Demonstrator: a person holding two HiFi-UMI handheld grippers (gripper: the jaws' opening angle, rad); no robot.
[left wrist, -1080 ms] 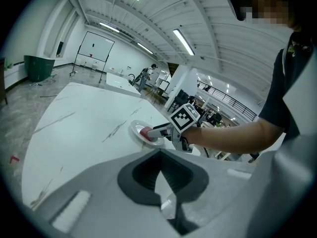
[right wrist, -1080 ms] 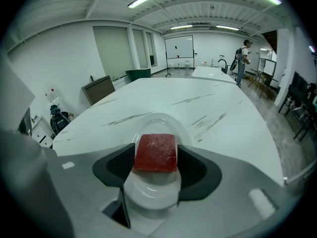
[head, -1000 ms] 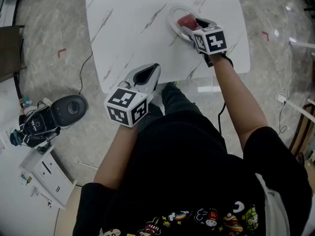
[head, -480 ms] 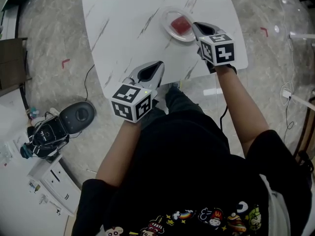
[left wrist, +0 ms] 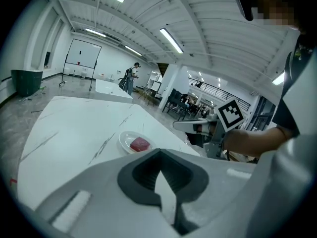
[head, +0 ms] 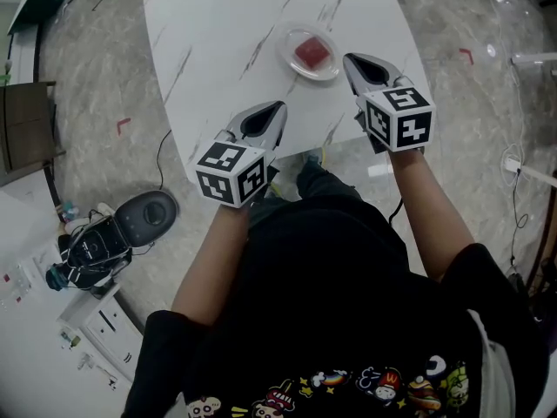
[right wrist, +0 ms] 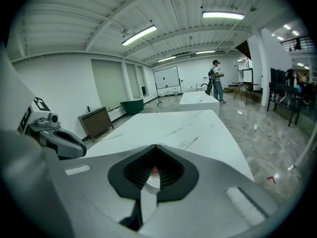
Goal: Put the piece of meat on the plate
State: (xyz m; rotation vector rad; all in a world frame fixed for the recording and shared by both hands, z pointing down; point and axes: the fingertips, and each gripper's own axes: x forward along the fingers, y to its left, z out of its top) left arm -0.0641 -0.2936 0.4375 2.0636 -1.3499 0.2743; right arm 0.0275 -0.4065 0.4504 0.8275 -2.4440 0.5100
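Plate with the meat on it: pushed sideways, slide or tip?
Probably slides: the plate looks shallow and sits flat on the smooth table. Tipping seems unlikely, since the meat lies low near its centre. Looks light, so a gentle nudge may shift it.

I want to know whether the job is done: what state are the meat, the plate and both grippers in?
piece of meat: lying on the plate, not gripped.
plate: flat on the white table, holding the meat.
left gripper: shut, empty, over the table's near edge.
right gripper: shut, empty, next to the plate, off the meat.
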